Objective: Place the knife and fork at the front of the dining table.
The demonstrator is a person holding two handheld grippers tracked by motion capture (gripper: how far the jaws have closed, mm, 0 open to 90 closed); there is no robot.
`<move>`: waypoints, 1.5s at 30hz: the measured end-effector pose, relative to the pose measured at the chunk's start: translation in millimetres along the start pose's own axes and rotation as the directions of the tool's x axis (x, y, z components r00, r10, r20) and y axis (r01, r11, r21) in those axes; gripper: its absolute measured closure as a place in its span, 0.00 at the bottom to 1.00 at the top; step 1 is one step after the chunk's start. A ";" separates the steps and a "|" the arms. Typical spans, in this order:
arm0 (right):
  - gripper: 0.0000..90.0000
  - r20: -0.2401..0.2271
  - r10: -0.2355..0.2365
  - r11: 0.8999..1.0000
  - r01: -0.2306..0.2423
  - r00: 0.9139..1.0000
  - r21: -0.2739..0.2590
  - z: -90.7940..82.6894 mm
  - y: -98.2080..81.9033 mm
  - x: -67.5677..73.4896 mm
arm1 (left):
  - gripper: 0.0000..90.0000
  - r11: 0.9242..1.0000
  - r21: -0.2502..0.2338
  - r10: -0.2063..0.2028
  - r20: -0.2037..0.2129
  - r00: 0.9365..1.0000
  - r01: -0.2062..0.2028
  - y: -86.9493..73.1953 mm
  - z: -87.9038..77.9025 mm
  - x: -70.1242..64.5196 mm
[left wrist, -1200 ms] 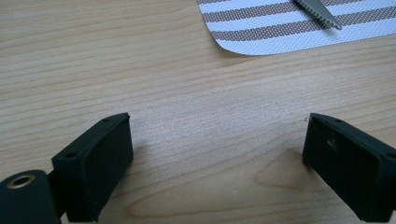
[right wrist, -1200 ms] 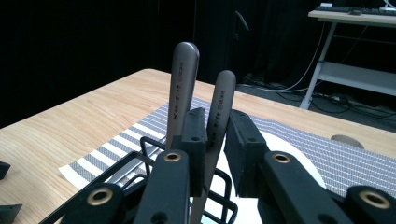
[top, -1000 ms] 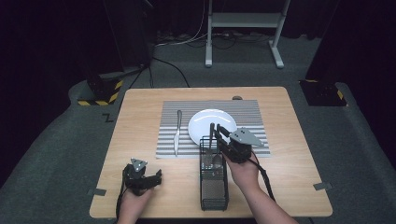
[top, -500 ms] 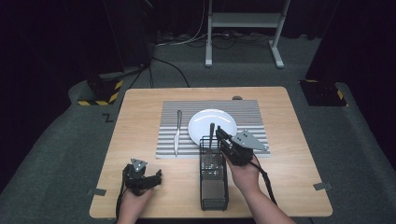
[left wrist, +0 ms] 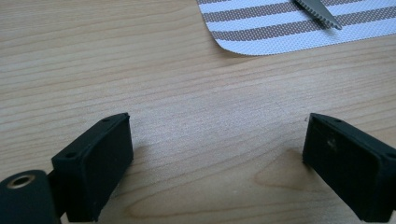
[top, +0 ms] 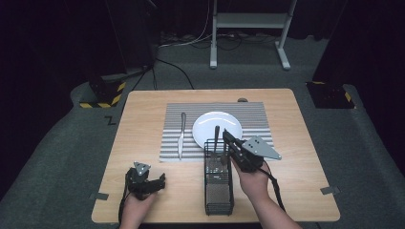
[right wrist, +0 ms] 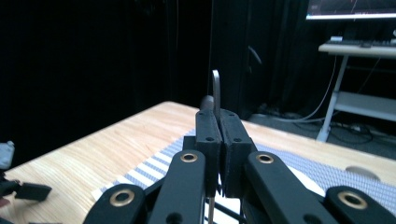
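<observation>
Wooden table [top: 143, 124]: knife [top: 181, 134], plate [top: 210, 125], basket [top: 218, 191] beside right claw [top: 228, 138].

A recording studio or lab. Black curtains [top: 57, 43] ring one wooden counter [top: 143, 138]. Cables [top: 191, 40] cross grey carpet [top: 71, 143] beside hazard-striped weights [top: 102, 93].

In the right gripper view, the clamped jaws hide most of the utensil [right wrist: 215, 91]; its handle end alone rises above them, so fork or spoon cannot be told. In the left gripper view, the top edge cuts off the knife [left wrist: 321, 10], leaving its serrated tip. In the high view, the basket's [top: 218, 202] contents are too small to tell.
</observation>
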State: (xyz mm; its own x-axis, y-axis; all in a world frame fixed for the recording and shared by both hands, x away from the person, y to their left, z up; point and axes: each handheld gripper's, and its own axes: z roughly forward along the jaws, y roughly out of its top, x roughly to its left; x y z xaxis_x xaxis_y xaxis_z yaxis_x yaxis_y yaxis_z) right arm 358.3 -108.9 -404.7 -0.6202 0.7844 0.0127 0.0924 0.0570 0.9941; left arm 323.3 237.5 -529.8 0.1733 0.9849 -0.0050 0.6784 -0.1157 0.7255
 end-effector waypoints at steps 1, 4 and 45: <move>0.98 0.000 0.001 1.000 -0.001 1.000 -0.011 -2.1 2.6 0.8 | 0.09 1.000 0.000 0.000 0.000 1.000 0.000 0.0 0.0 0.0; 0.98 -0.003 -0.007 0.999 0.007 1.000 -0.043 -8.7 11.0 3.3 | 0.09 1.000 0.000 0.000 0.000 1.000 0.000 0.0 0.0 0.0; 0.98 0.159 0.023 0.991 -0.002 0.987 -0.136 -51.3 26.3 -57.8 | 0.09 1.000 0.001 0.002 0.001 1.000 -0.002 0.0 -0.1 0.0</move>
State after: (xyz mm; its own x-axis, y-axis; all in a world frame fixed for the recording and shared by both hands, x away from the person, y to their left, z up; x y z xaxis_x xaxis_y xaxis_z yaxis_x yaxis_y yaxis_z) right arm 356.7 -184.4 -373.8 -0.4860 0.8738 0.0185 -0.0132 -0.0285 0.9995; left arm 323.2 237.5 -529.7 0.1749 0.9846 -0.0041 0.6790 -0.1176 0.7246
